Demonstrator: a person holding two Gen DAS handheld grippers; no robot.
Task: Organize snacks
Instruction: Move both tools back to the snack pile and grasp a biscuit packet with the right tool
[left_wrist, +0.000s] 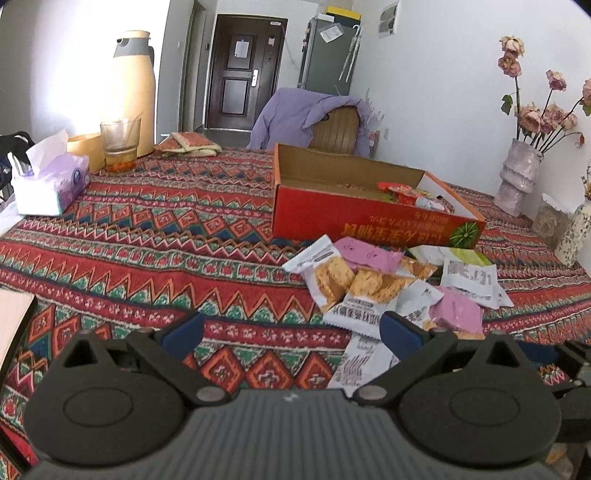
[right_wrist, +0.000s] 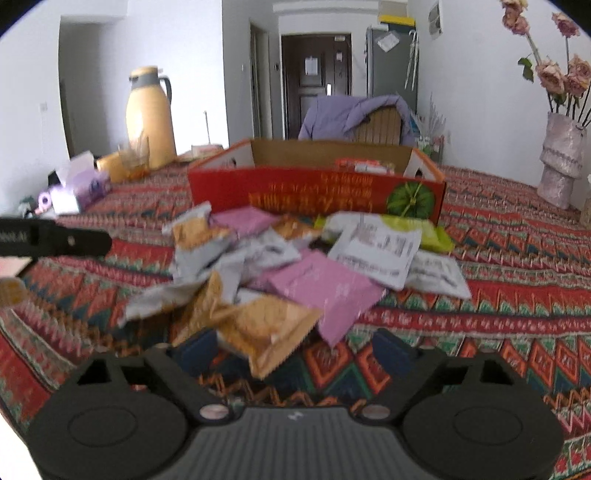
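Snack packets (right_wrist: 280, 266) lie heaped before the red carton (right_wrist: 314, 192); the right gripper (right_wrist: 291, 350), jaws apart, straddles an orange packet (right_wrist: 266, 328); the left gripper (left_wrist: 291, 328) gapes beside.

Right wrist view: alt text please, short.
The open right gripper hovers low over a pile of snack packets on a patterned tablecloth, an orange packet between its fingers. Behind the pile sits a red cardboard box with a few snacks inside.
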